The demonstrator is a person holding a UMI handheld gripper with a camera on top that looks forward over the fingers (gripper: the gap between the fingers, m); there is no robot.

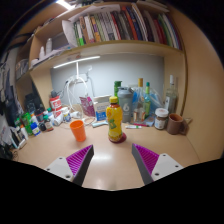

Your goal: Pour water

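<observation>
Purple pads line the two fingers of the gripper (113, 160), which stand wide apart with nothing held between them. One bottle (115, 120) with a yellow label, orange liquid and a green cap stands upright on the tabletop just beyond the fingers, roughly in line with the gap between them. One orange cup (78, 129) stands just left of the bottle, apart from it and a little farther back. Behind the bottle, against the wall, is a crowded row of bottles and containers (135, 103); their number cannot be told, though one clear glass bottle (171, 95) stands tall at the right end of the row. Right of the bottle, near that glass one, sit one white-lidded jar (161, 118) and one brown mug (177, 123). Far left of the bottle lie more small bottles and clutter (33, 122). The table (110, 146) is pale wood, bare around the bottle. Above it one strip light (76, 62) glows under one shelf packed with books (118, 25).
</observation>
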